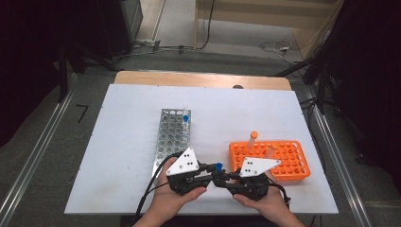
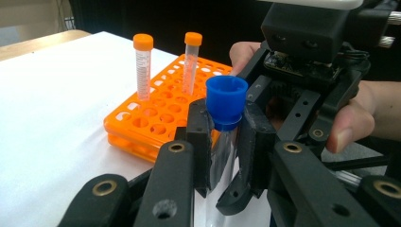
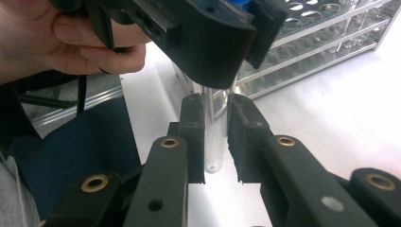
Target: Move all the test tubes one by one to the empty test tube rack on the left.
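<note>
- A clear tube with a blue cap stood upright between the two tools, held above the table near its front edge, between the metal rack and the orange rack.
- The left tool was closed on the tube just under the cap, its jaws pressing the clear wall on both sides.
- The right tool sat lower on the same tube, its jaws nearly closed around the rounded bottom end (whether they actually pinched the wall I could not tell).
- This looked like a hand-over or a cap twist; done well, one tool should be firm before the other lets go, with the tube kept upright.
- Two orange-capped tubes stood in the orange rack, and a blue-capped one stood at the metal rack's far end.
</note>
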### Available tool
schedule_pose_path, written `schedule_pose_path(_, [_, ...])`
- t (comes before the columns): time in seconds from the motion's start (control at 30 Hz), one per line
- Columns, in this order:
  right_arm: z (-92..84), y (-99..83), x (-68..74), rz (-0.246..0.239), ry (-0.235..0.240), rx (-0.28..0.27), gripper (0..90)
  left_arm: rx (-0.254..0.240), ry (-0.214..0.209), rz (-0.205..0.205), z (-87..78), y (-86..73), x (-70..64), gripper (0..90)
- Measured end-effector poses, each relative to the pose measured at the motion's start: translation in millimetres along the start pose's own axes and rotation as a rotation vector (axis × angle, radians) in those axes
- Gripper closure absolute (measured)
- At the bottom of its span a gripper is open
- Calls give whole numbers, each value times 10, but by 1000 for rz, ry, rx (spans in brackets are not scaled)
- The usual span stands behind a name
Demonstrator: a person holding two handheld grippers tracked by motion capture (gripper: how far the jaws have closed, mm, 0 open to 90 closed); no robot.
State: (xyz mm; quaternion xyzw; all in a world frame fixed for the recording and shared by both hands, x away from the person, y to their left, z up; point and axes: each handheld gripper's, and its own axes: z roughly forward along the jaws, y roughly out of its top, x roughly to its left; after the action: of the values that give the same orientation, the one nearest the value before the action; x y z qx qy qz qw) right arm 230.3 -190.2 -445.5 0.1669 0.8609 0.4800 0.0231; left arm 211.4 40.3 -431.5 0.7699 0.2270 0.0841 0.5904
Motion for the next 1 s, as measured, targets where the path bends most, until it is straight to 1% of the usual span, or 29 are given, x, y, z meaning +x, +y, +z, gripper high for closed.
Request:
schedule_pose_path(0.13, [-62,-5,-27,-2,6,-18,649,-18,16,-10,-46,19,31,766])
schedule_pose_path(0.23, [-128,-10,-48,-5,-3,-36,562,-28,30,-17,-87,33,66,766])
schedule_pose_path(0.4, [-243,-25,-96,2,-26,-67,405,-46,56,-20,-173,71,130,766])
schedule_pose_path(0.53, [-340,-44,-168,21,-61,-83,306,-60,74,-24,-230,100,199,766])
schedule_pose_path(0.7, [-439,-70,-242,34,-87,-98,233,-68,104,-20,-286,133,286,767])
schedule_pose_path(0.87, [-554,-108,-308,46,-119,-108,172,-89,147,-16,-410,201,412,767])
schedule_pose_path(1.0, [-662,-144,-375,57,-143,-115,144,-108,190,-17,-504,240,517,767])
